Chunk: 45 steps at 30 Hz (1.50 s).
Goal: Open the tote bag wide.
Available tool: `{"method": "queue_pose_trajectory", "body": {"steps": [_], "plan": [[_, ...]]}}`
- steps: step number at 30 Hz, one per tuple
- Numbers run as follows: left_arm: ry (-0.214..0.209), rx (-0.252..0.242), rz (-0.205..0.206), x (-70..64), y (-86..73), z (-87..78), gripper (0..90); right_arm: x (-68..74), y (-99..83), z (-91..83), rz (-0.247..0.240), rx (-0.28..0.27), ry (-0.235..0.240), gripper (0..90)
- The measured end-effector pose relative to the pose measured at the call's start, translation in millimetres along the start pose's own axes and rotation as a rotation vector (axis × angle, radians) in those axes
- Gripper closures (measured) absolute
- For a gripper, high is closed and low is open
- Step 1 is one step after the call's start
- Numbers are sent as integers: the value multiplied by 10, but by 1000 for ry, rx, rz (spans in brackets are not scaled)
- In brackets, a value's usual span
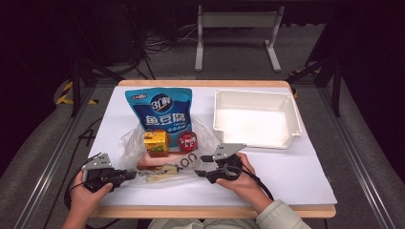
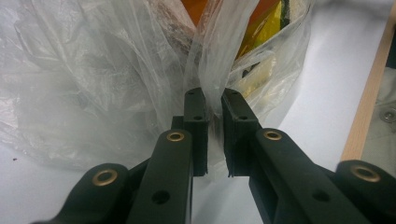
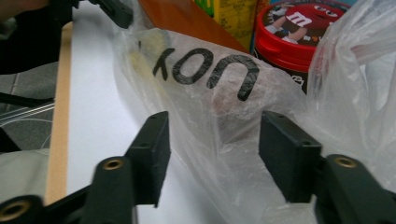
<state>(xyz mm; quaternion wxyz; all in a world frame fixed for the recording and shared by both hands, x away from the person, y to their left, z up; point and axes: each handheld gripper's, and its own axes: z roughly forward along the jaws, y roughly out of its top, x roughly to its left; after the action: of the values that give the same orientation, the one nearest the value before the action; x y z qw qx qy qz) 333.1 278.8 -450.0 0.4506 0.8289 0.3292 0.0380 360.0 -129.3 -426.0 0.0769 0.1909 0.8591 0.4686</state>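
Two black tools [image 2: 214, 100] [image 3: 212, 140] at crinkly clear plastic bag [image 1: 129, 143] — left pinching

So the bag [image 1: 165, 157] sits near the table's [image 1: 286, 176] front edge, left of center. Inside it there's a box [image 1: 156, 143] with a can [image 1: 187, 141] right beside it on the right. The pouch [image 1: 160, 110] lies just behind those two. The tray [image 1: 255, 119] is off to the right, well apart from the bag. Left gripper [image 1: 128, 175] is at the bag's left end, right gripper [image 1: 204, 167] at its right end.
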Motion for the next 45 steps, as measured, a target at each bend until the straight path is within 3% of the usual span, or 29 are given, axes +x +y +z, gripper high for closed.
{"method": "queue_pose_trajectory", "body": {"steps": [3,5,8,9,13,14,18,19,29,32,41,45], "plan": [[-2,1,4,2,2,2,815,-16,-10,71,3,23,-18,407],[-3,0,4,1,1,2,814,-27,-27,122,7,52,-22,465],[-3,0,5,2,2,3,813,-27,-44,146,9,83,-9,631],[-3,0,5,2,2,3,813,-27,-44,146,9,83,-9,631],[-7,-3,6,-1,2,3,812,-20,-45,111,-3,92,14,875],[-7,-2,4,-5,1,0,812,-16,-46,102,-1,94,21,895],[-11,-2,8,-9,2,3,812,13,-59,77,-12,120,44,900],[-14,0,6,-10,4,4,813,37,-78,64,-16,152,65,900],[-21,16,11,-12,4,24,882,64,-215,-18,-1,248,96,900],[-24,30,15,-18,10,38,898,65,-243,-59,10,251,105,900],[-24,55,-41,14,-20,96,896,52,-286,-137,27,257,106,899],[2,61,-44,21,-23,83,831,7,-281,-125,30,246,88,899]]}}
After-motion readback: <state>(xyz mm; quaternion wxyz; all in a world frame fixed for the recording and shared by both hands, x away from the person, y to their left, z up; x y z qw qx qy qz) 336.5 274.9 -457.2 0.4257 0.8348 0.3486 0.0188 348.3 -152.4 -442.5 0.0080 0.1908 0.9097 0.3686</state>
